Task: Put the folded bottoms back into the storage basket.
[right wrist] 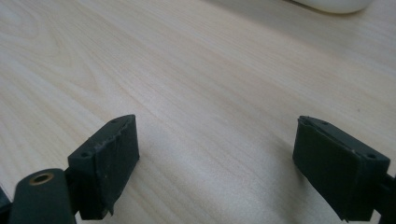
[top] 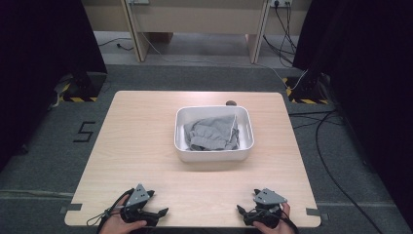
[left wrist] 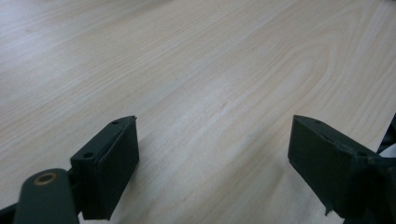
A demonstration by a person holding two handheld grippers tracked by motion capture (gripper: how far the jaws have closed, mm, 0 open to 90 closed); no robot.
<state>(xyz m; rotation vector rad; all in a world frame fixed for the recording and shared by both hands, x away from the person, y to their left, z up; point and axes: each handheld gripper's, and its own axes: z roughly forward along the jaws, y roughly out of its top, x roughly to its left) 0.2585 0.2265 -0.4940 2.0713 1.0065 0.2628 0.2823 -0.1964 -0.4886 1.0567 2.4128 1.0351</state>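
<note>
One crumpled grey cloth [top: 213, 132], heaped inside a white rounded-rectangular plastic tub [top: 214, 156] at the middle of the pale wooden surface [top: 146, 146]. Soft, limp and light by the look of its folds; likely to sag and trail when lifted, not fragile, not slippery. Best hold judged to be a raised ridge or bunched fold near the top of the heap, pinched from above so that the pads close on fabric and not on the tub's wall. Tub rim standing higher than most of the cloth, hence the one real obstacle: an approach from the side blocked, an approach from over the rim needed. Light tub perhaps apt to slide or lift if the cloth snags on it.

Two hand-held claws at the near edge of the surface, well apart from the tub: left claw [top: 155, 204] and right claw [top: 247, 203], each with jaws spread wide over bare wood and nothing between them, as confirmed in the left gripper view [left wrist: 215, 168] and the right gripper view [right wrist: 217, 170].

Small dark round object [top: 231, 103] just beyond the tub's far rim, identity too small to tell. Cables on the grey floor [top: 341, 161] to the right, clear of the work.
</note>
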